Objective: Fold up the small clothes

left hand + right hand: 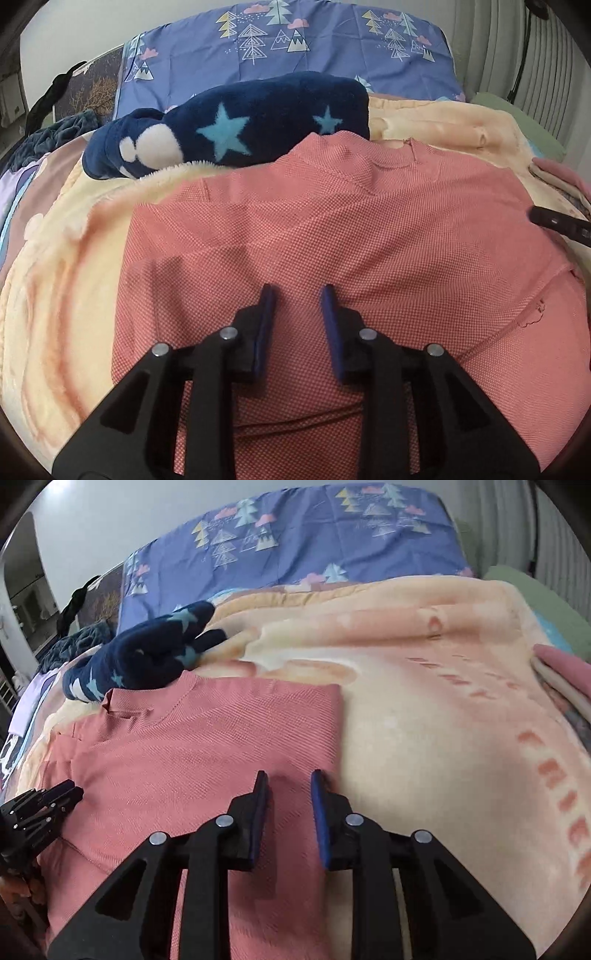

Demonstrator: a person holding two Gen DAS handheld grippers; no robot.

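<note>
A coral-pink knit shirt (332,229) lies flat on a peach blanket (66,258), its neckline at the far end. My left gripper (297,295) hovers over the shirt's lower middle, its blue pads apart and only the flat cloth showing in the gap. In the right wrist view, my right gripper (290,779) is open just inside the straight right edge of the shirt (207,738), with no fabric pinched. The left gripper (48,801) shows at the shirt's left side. The right gripper's tip (554,221) pokes in at the right edge of the left wrist view.
A navy fleece garment with light-blue stars (236,133) lies just beyond the shirt's collar. Behind it is blue bedding with tree prints (295,44). A stack of folded pinkish clothes (565,672) sits at the right edge, and dark clothing (74,642) is piled far left.
</note>
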